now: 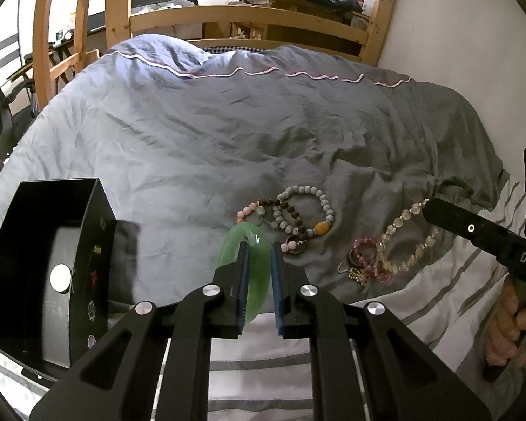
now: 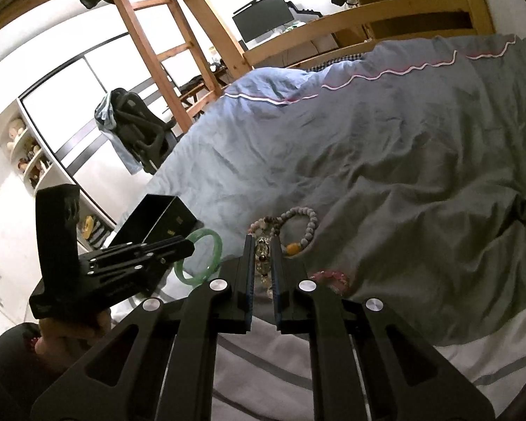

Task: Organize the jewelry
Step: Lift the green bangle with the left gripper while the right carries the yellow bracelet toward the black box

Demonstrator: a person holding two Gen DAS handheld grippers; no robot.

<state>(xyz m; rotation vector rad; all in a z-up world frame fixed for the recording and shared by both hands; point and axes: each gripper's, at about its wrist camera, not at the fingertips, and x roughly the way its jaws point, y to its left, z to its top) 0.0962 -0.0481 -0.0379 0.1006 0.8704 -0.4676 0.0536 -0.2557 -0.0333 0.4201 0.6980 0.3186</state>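
Observation:
My left gripper [image 1: 259, 245] is shut on a green jade bangle [image 1: 233, 249] and holds it above the bed; it also shows in the right wrist view [image 2: 207, 256]. An open black box [image 1: 35, 263] stands at the left on the bed. My right gripper [image 2: 263, 242] is shut on a clear crystal bead bracelet [image 1: 408, 242], whose beads show between its fingers [image 2: 263, 259]. Several beaded bracelets [image 1: 294, 214] lie in a heap on the grey duvet. A pink bracelet with small earrings [image 1: 368, 263] lies beside the crystal one.
The grey-blue duvet [image 1: 210, 122] covers most of the bed, with a striped sheet [image 1: 263, 368] at the near edge. A wooden bunk frame and ladder [image 1: 80, 28] stand behind. An office chair [image 2: 140, 133] is off the bed's left side.

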